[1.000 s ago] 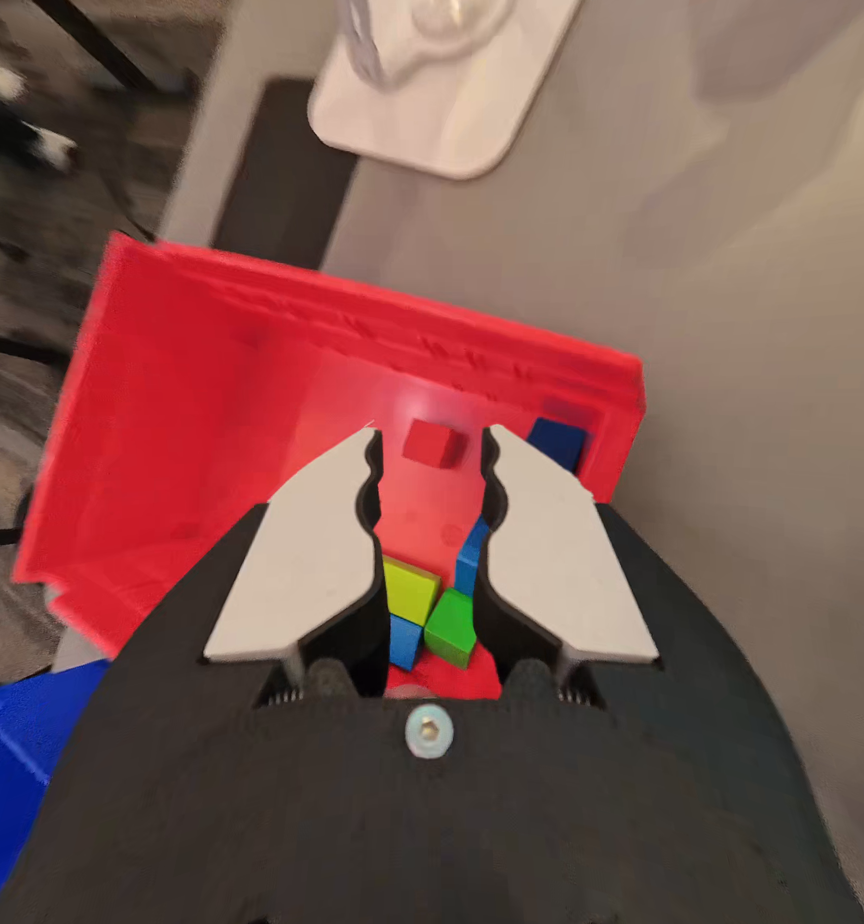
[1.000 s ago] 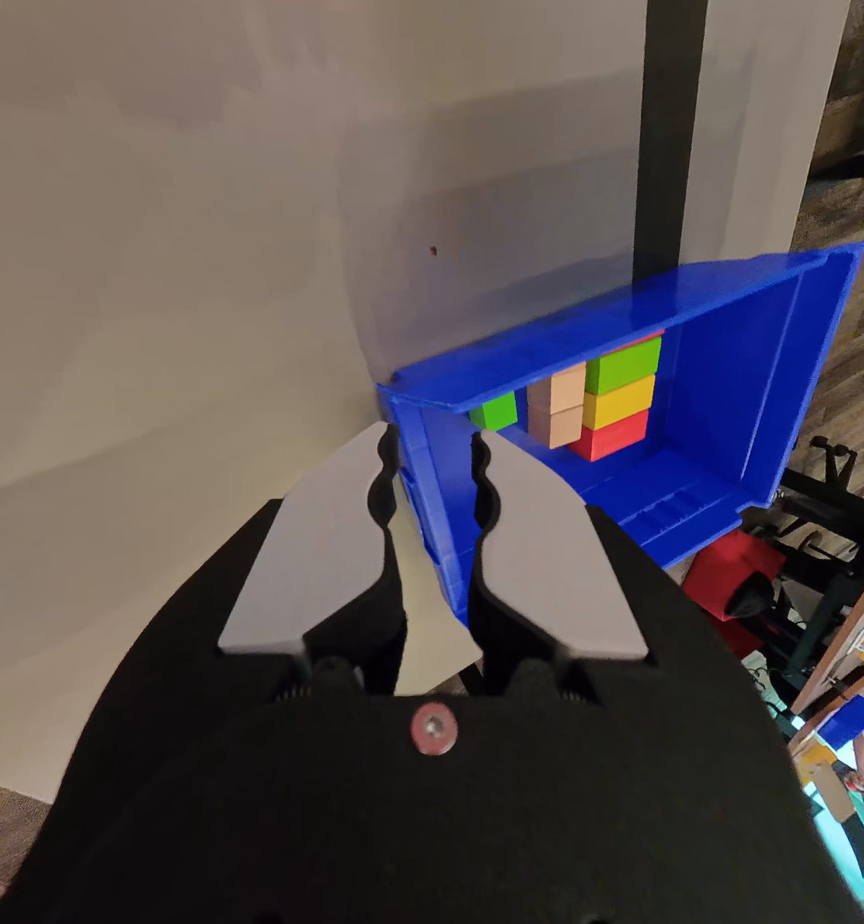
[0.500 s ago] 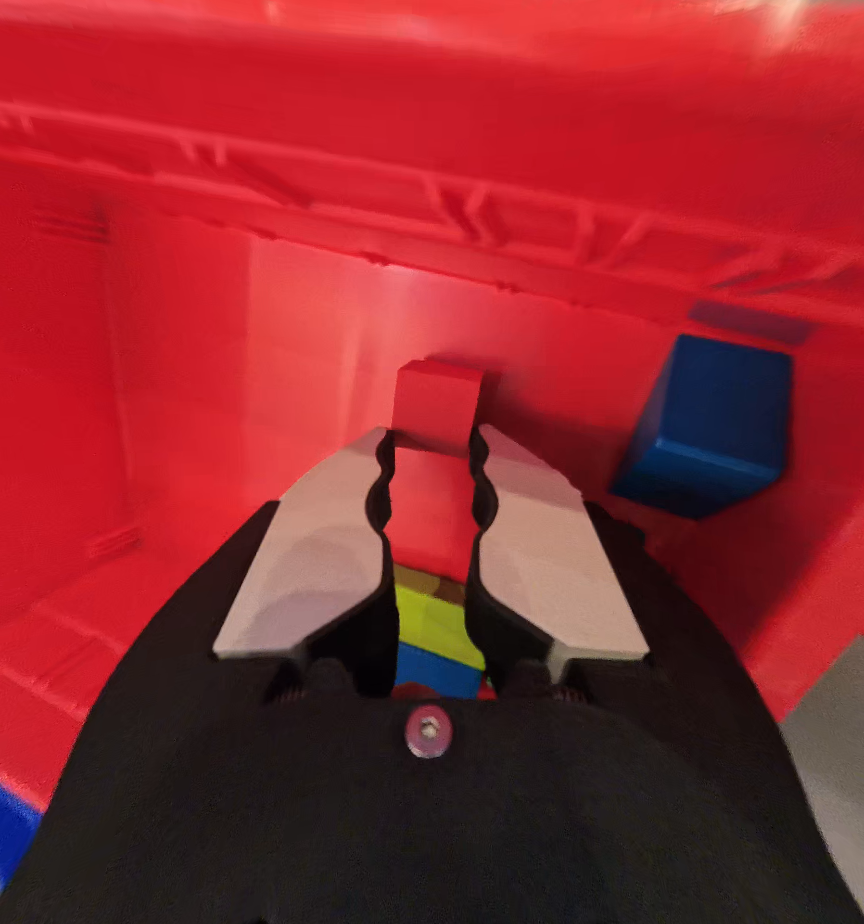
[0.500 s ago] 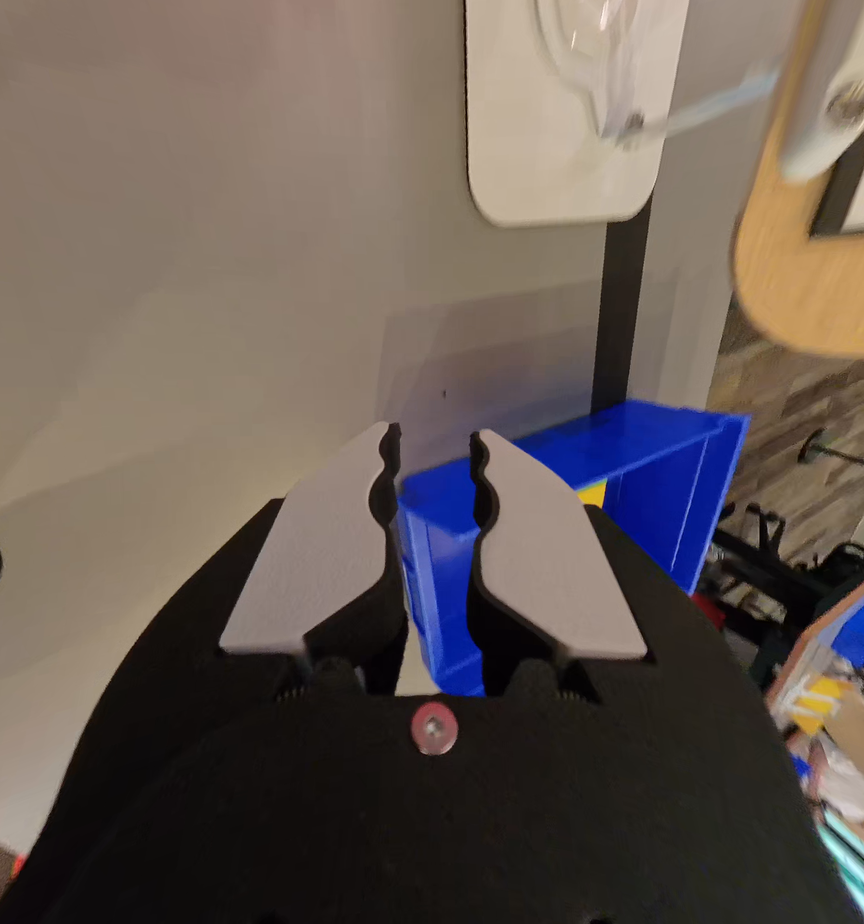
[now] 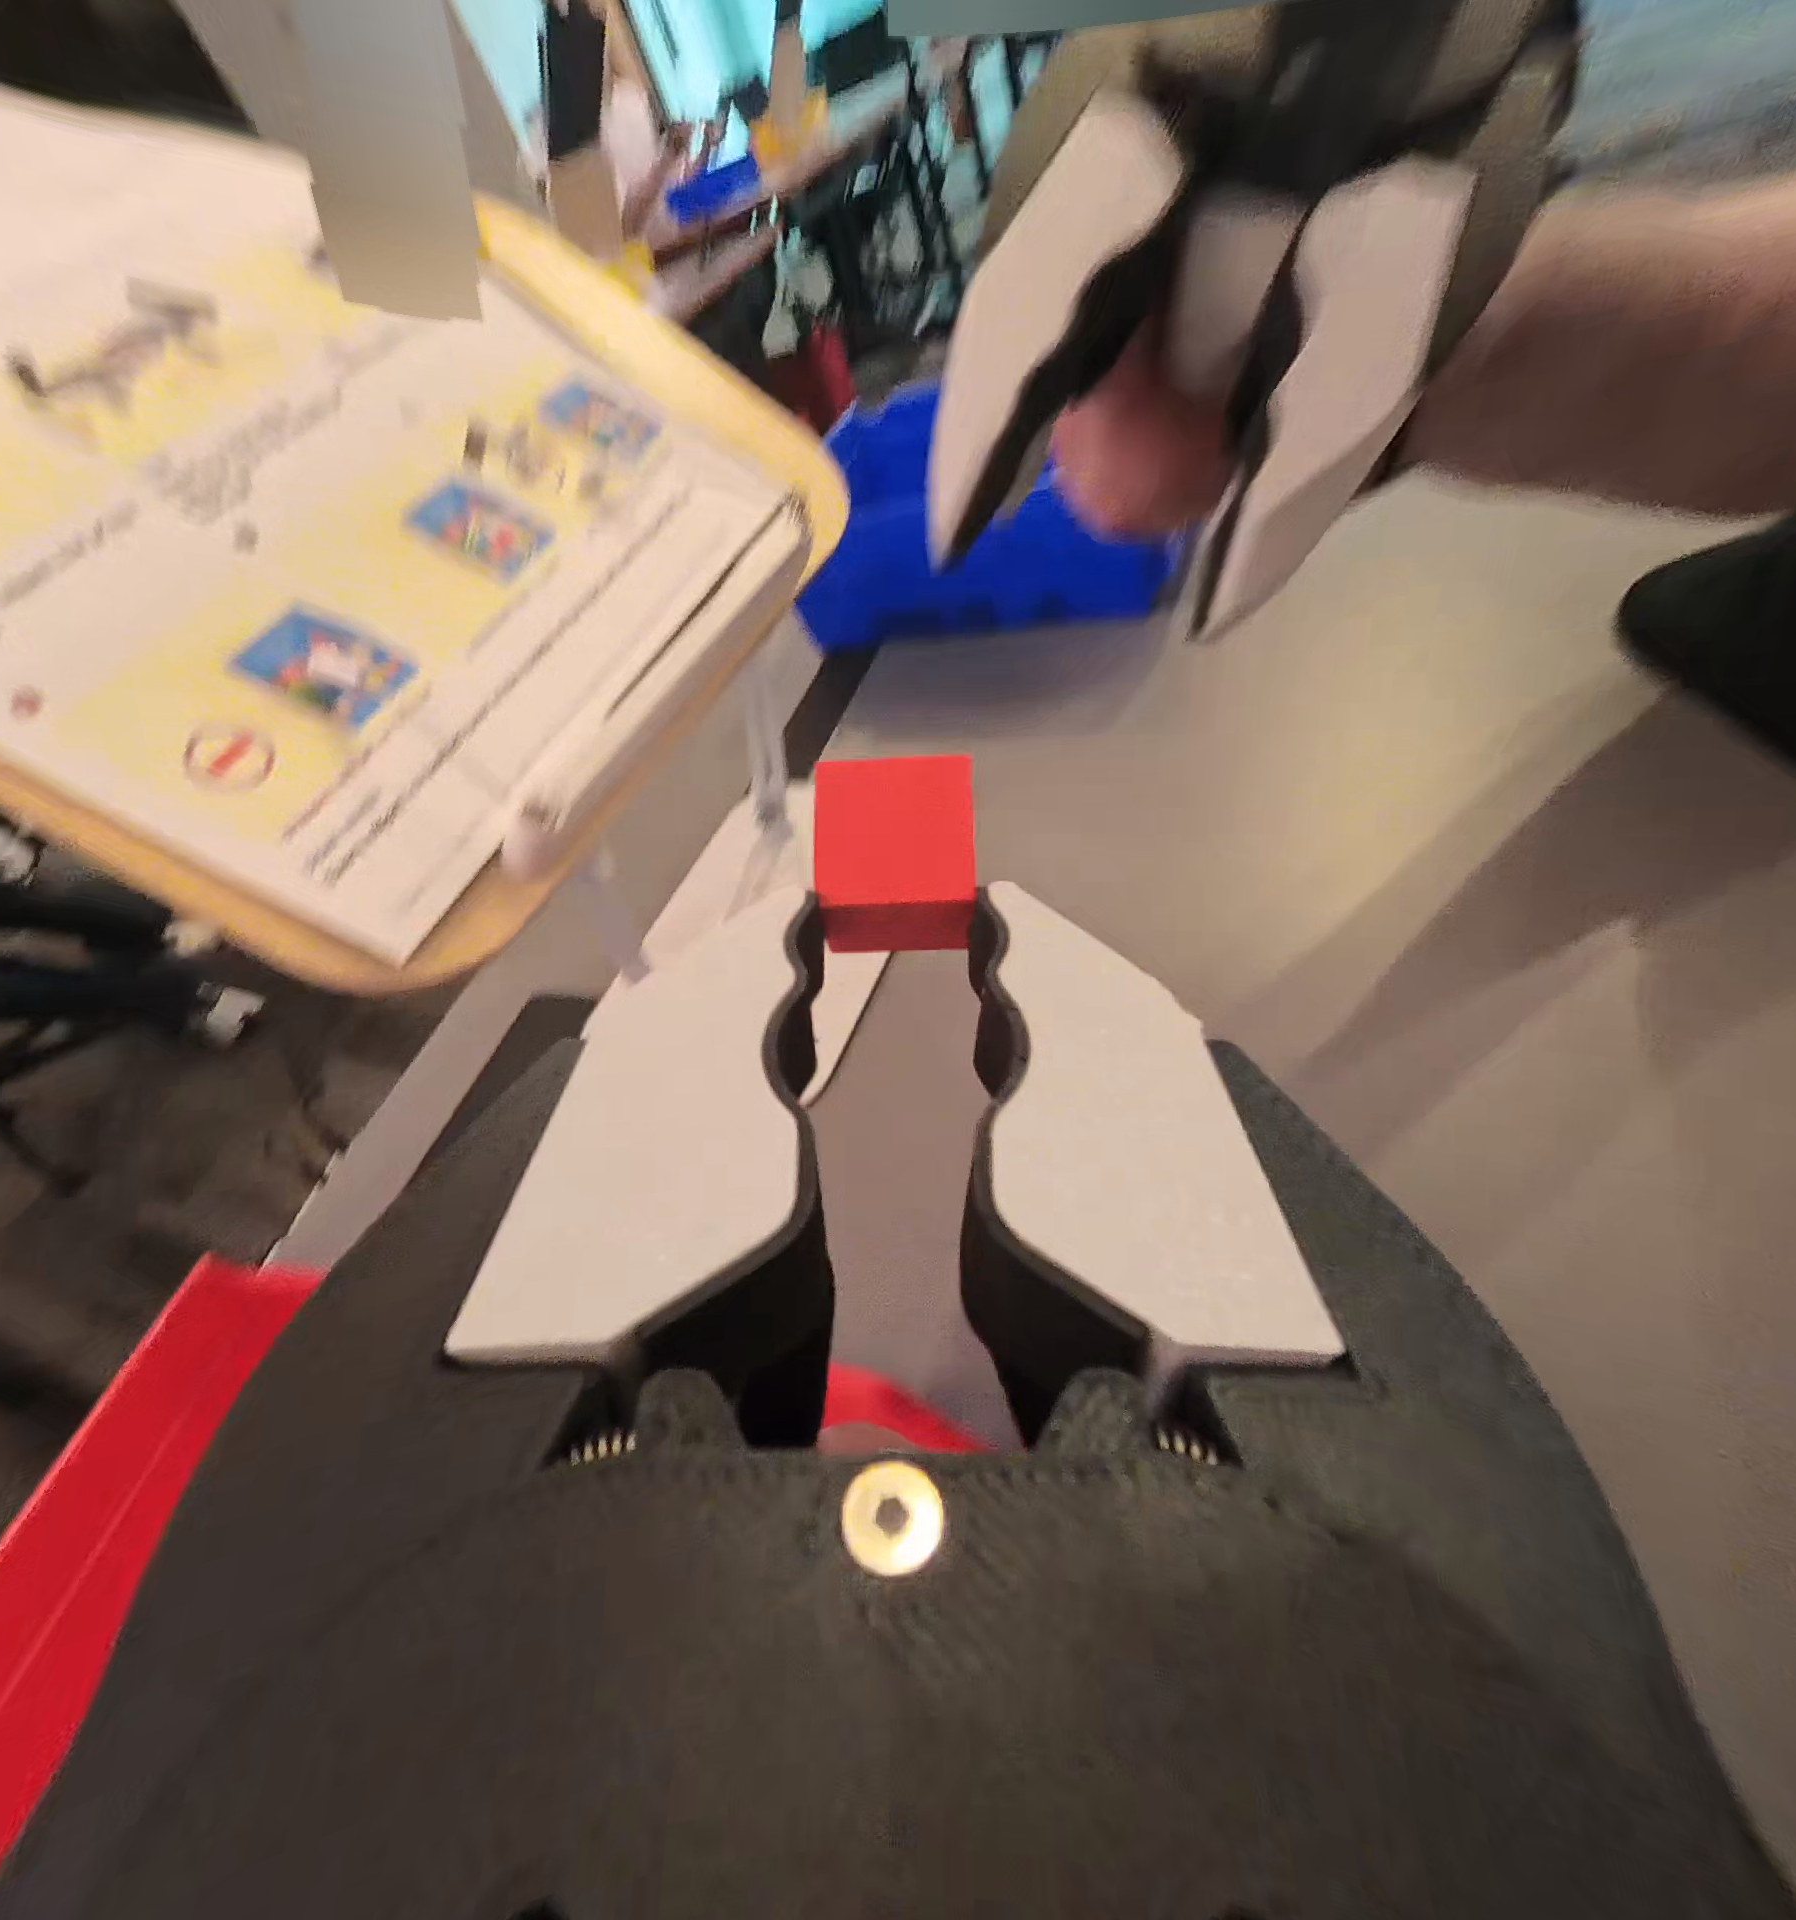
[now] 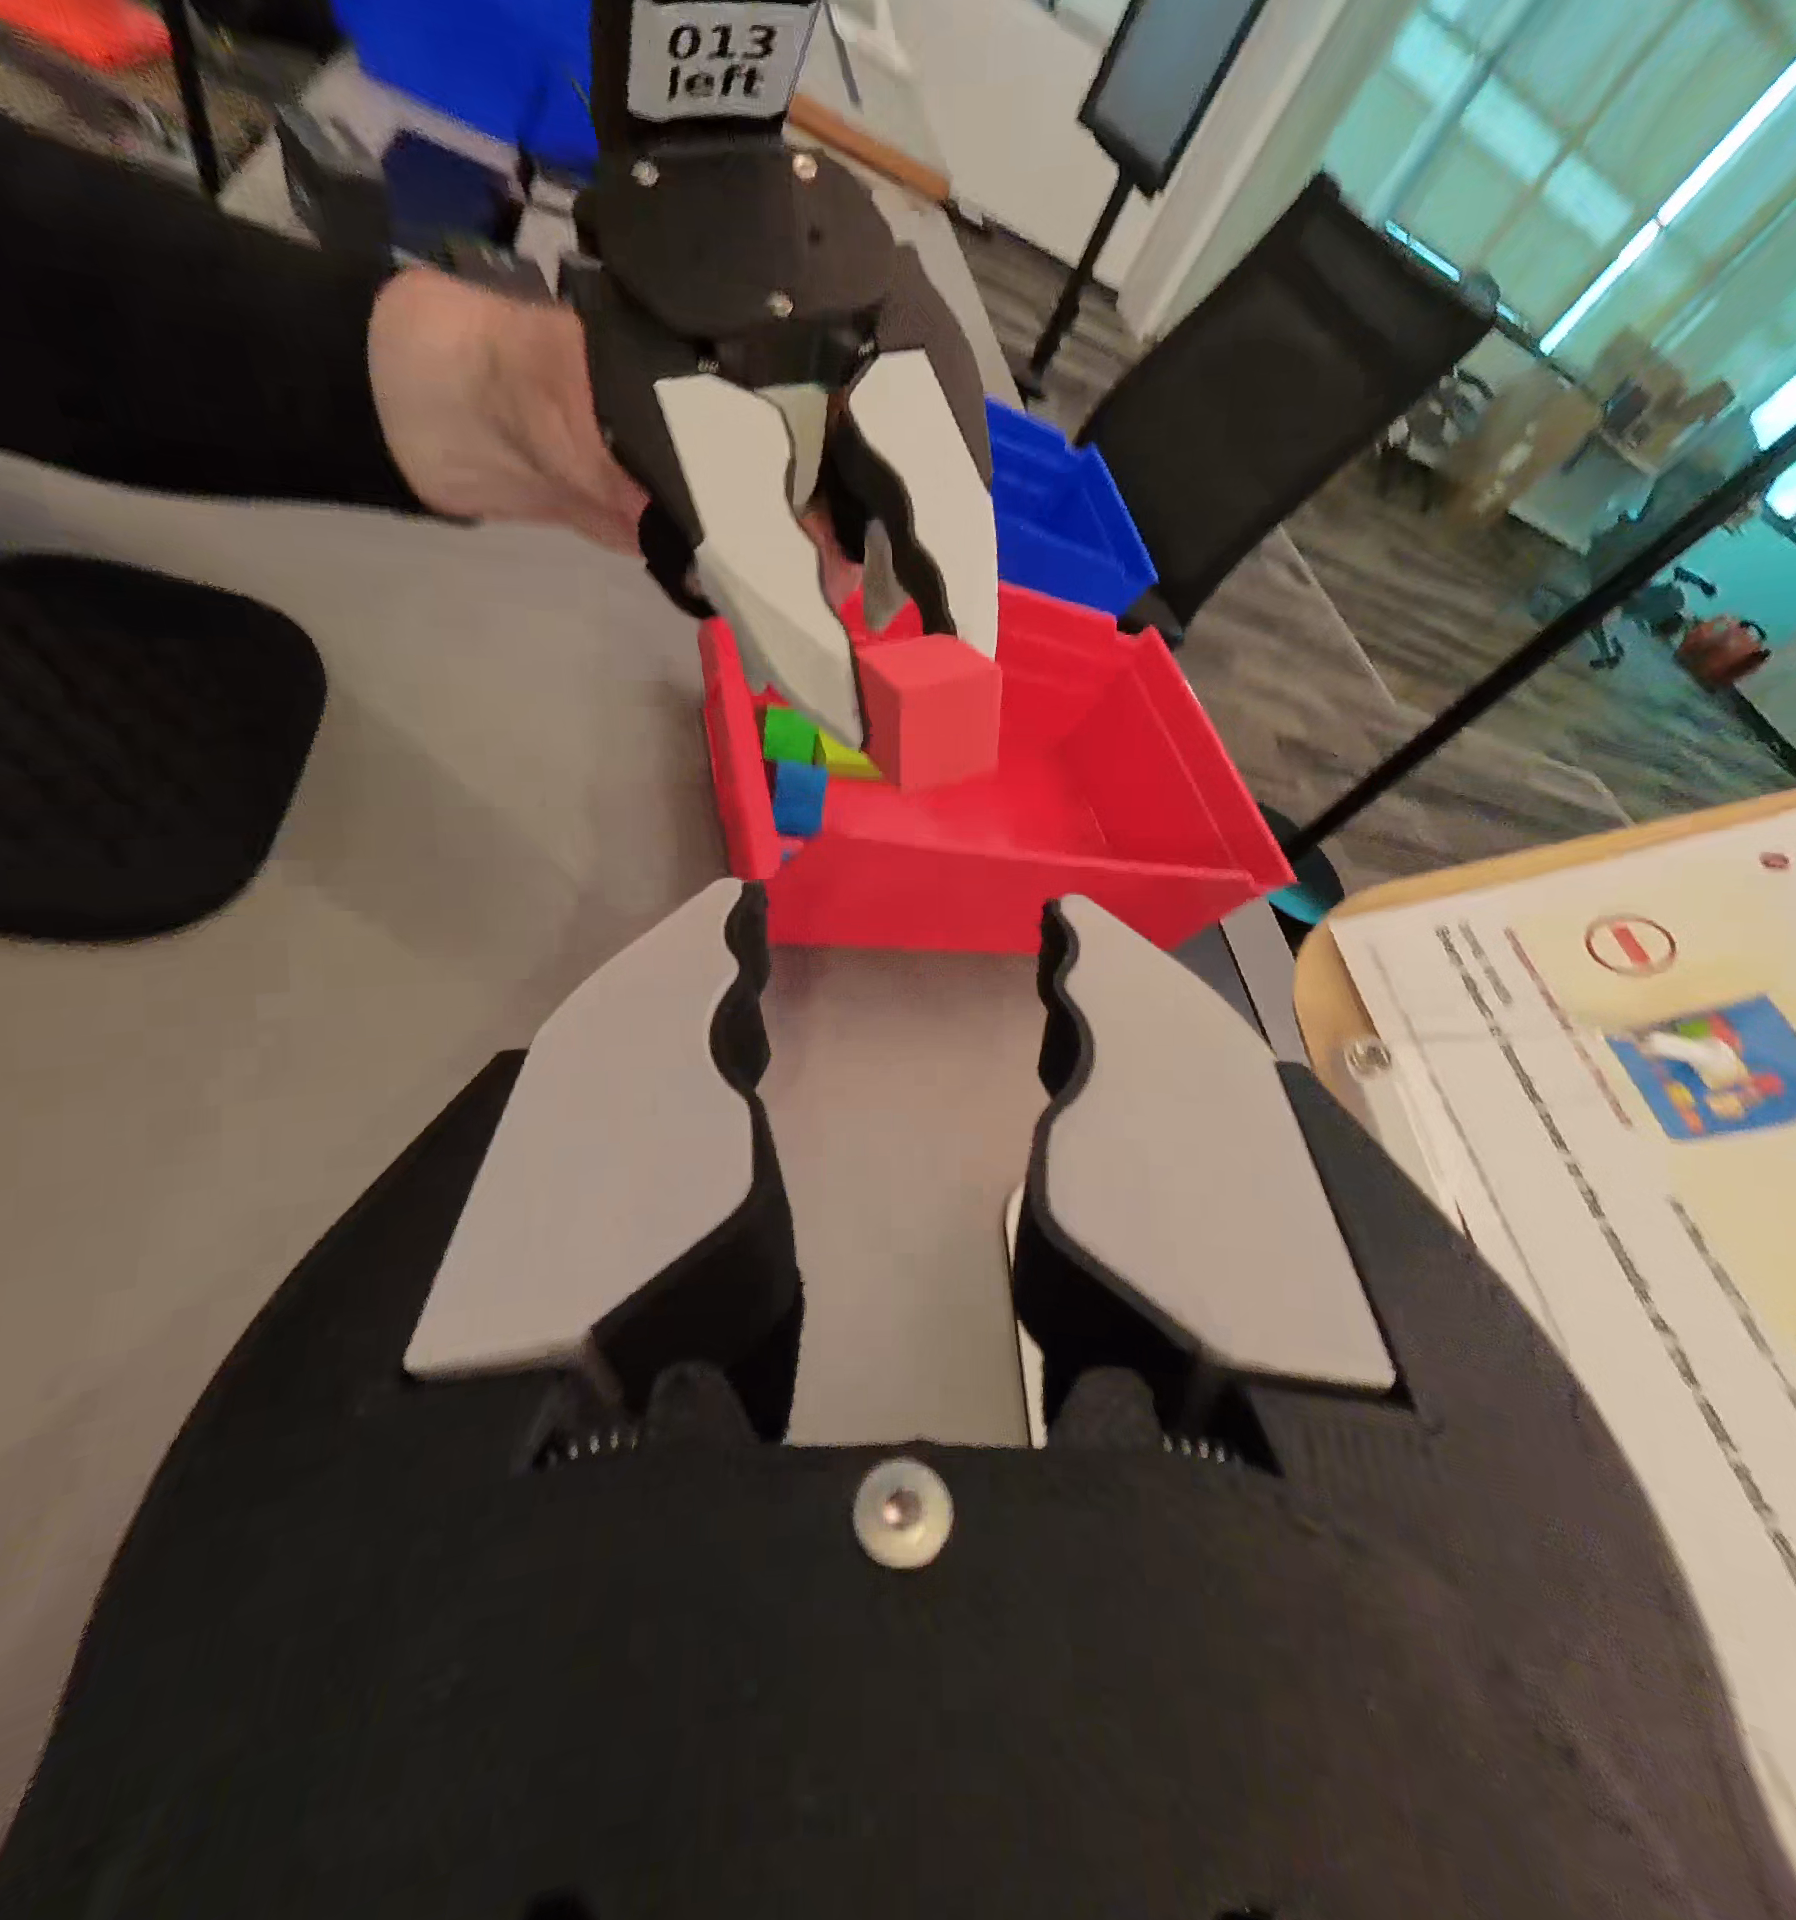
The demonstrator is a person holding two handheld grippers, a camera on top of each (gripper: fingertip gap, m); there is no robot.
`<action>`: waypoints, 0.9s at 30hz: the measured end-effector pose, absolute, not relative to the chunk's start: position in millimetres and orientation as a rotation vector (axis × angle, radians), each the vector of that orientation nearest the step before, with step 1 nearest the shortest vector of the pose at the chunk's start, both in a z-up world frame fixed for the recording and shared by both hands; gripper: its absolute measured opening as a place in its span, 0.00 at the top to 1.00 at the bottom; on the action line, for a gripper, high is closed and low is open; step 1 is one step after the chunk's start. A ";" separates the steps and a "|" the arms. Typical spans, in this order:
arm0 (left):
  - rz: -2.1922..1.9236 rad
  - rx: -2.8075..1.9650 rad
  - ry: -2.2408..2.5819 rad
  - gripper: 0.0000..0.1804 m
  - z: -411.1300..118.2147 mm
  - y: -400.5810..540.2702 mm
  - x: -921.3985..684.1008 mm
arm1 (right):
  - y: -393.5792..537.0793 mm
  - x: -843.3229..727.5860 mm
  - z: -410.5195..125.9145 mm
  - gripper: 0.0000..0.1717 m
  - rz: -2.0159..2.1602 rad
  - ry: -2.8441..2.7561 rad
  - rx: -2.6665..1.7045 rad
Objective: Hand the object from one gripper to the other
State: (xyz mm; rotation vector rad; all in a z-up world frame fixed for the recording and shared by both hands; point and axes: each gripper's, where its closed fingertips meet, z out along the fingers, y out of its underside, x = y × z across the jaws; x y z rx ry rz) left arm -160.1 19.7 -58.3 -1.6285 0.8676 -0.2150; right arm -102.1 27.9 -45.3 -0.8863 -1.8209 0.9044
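Observation:
My left gripper (image 5: 894, 920) is shut on a red cube (image 5: 894, 852), pinched at its fingertips and held in the air above the grey table. The right wrist view shows the same left gripper (image 6: 920, 675) with the red cube (image 6: 930, 712) between its tips, above the red bin (image 6: 977, 873). My right gripper (image 6: 899, 925) is open and empty, facing the cube from a short distance. It also shows in the left wrist view (image 5: 1070, 582), open, up and to the right of the cube.
The red bin holds green, yellow-green and blue cubes (image 6: 800, 758). A blue bin (image 6: 1060, 509) stands behind it. A wooden board with printed sheets (image 6: 1600, 1143) lies at the right. A dark pad (image 6: 104, 748) lies on the table (image 6: 406, 987) at the left. A person's hand (image 6: 489, 405) holds the left gripper. Left tips to right tips: about 7 cm.
My left gripper closed on the red cube in the red bin and lifted it out. My right gripper opened wider and turned to face the left one.

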 end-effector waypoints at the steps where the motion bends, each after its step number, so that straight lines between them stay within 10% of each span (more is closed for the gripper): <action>1: -0.254 -1.583 0.878 0.85 -50.5 17.1 -147.0 | 23.8 -105.0 -44.5 0.72 0.949 -1.823 -0.871; 17: -0.562 -1.372 0.924 0.85 -23.1 18.1 -69.9 | 16.5 -72.0 -18.2 0.86 1.254 -1.756 -0.800; 27: -0.415 -1.520 0.924 0.95 -52.7 27.0 -97.7 | 224.3 131.8 -85.1 0.85 -0.017 -2.126 -1.446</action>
